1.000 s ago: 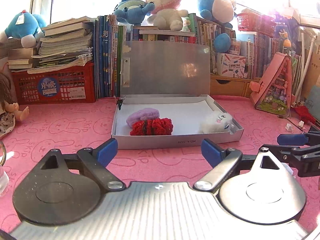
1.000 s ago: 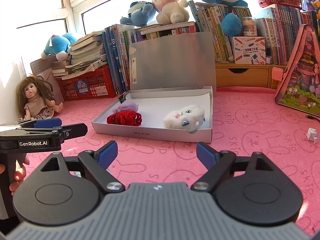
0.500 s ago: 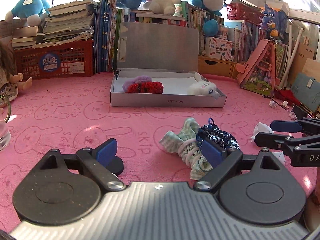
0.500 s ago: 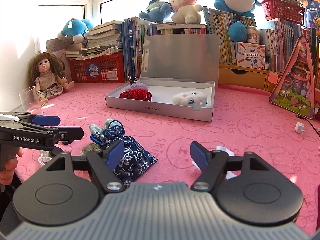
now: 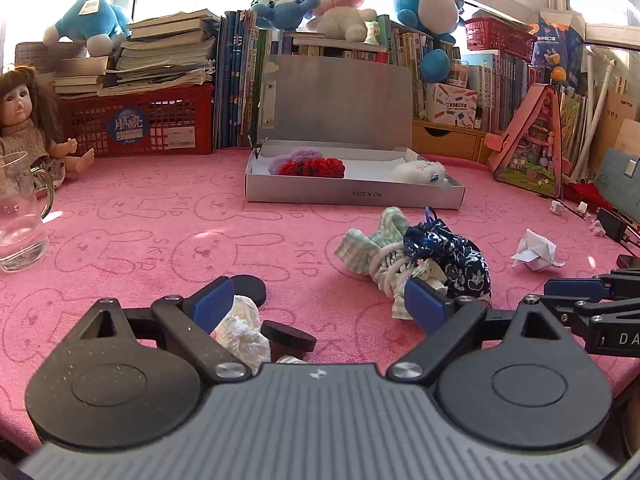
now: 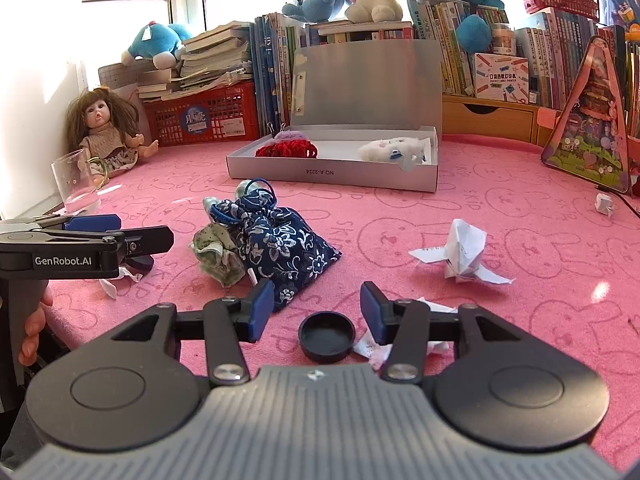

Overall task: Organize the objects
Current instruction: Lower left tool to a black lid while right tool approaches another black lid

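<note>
An open grey box at the back of the pink mat holds a red knitted piece, a purple one and a white plush. Nearer lie a blue floral pouch and a green checked cloth bundle. My left gripper is open, over crumpled white paper and two black caps. My right gripper is open, with a black cap between its fingers on the mat. Folded white paper lies right of the pouch.
A glass cup stands at the left edge, a doll behind it. A red basket, books and plush toys line the back. A pink triangular case stands at the right.
Both grippers have pulled back and lowered toward the near side of the mat. The pouch, cloth, caps and papers have come into view. The right gripper's fingers have narrowed somewhat.
</note>
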`<move>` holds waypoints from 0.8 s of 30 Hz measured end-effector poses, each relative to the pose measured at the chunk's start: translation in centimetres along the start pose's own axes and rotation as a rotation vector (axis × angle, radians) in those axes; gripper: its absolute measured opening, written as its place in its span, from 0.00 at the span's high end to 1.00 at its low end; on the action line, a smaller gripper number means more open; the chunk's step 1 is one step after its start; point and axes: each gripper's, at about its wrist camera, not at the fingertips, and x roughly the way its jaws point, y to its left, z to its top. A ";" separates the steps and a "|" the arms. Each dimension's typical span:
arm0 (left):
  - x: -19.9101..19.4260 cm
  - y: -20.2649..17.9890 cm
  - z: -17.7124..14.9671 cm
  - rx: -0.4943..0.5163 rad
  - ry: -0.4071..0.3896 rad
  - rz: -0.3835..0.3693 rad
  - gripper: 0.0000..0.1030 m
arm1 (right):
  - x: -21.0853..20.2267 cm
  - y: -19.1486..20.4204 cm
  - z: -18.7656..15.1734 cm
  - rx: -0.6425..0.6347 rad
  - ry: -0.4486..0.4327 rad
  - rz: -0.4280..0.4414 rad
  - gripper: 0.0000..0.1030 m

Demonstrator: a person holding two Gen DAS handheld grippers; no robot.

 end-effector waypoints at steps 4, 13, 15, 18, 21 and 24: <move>-0.6 0.4 -0.2 -0.014 -0.006 0.016 0.11 | -0.1 0.0 -0.4 0.011 0.006 -0.004 0.50; -1.2 -0.7 -0.1 0.055 -0.009 0.007 0.44 | 0.2 0.2 -0.9 0.015 0.016 -0.013 0.56; -0.9 -0.7 -0.4 0.058 0.013 0.025 0.44 | 0.3 0.3 -0.9 0.005 0.016 -0.023 0.54; -0.5 -0.5 -0.7 0.060 0.032 0.037 0.44 | 0.4 0.3 -1.0 0.001 0.019 -0.030 0.53; -0.3 -0.6 -0.9 0.080 0.036 0.037 0.44 | 0.6 0.1 -1.1 0.009 0.027 -0.029 0.53; 0.0 -0.8 -1.0 0.091 0.037 0.047 0.44 | 0.8 0.1 -1.2 0.005 0.025 -0.032 0.53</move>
